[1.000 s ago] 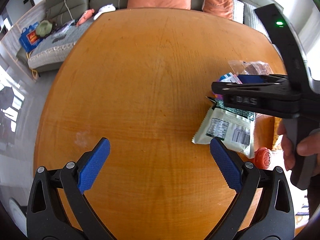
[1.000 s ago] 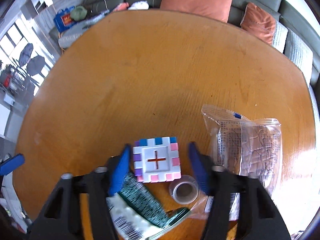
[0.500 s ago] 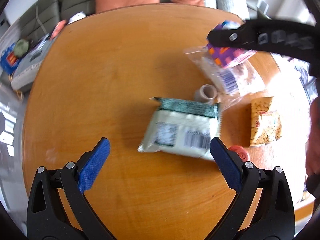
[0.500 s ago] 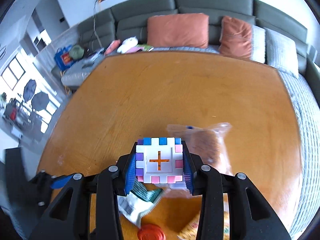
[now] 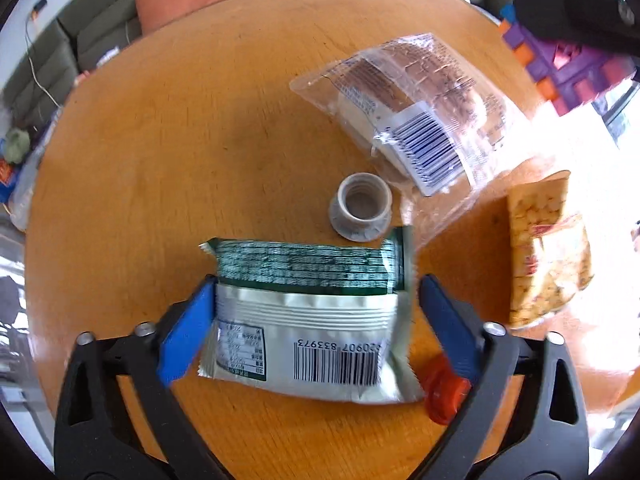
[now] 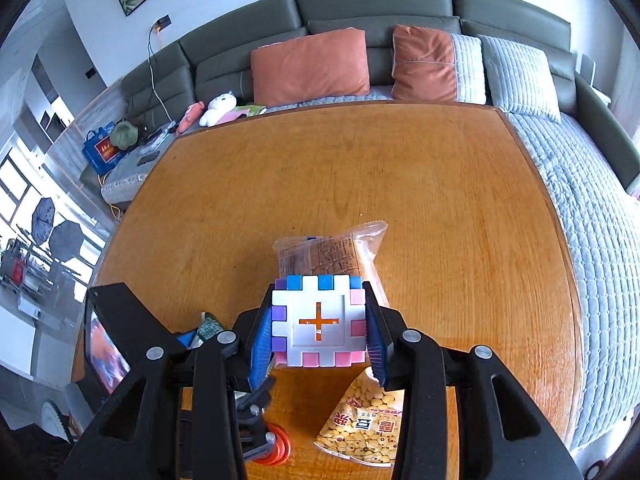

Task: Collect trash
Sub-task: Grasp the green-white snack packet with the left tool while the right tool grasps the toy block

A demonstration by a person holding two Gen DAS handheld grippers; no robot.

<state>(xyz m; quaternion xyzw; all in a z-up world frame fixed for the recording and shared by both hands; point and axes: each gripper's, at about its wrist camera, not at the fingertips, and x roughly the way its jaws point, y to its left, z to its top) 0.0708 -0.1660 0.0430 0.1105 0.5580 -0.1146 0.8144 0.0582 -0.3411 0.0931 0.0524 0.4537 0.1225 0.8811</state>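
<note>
left gripper (image 5: pixel 316 320) is closing around the green-and-silver snack wrapper (image 5: pixel 312 320) lying flat on the wooden table (image 5: pixel 160 160), wrapper sits between the blue pads, pads not clearly pressing yet, right pad looks just off the edge. right gripper (image 6: pixel 318 330) is clamped on the colourful block cube (image 6: pixel 319 320), held up off the table. to do this well, i'd keep the jaws low and centred on the wrapper's short sides so the foil buckles up into the grip instead of sliding out; thin flat pack, likely slips if pinched too high. watch the red bottle cap (image 5: pixel 442 394) touching or just beside the right finger, could get caught in the pinch. grey bottle neck ring (image 5: pixel 362 212) sits just beyond the wrapper's far edge, near but probably out of the way. clear plastic bread bag (image 5: pixel 420 120) further back, its loose film overlaps the wrapper's far right corner, may drag along. yellow snack packet (image 5: pixel 544 256) off to the right, apart. sofa with orange cushions (image 6: pixel 312 66) behind the table. no bin visible in either view.
</note>
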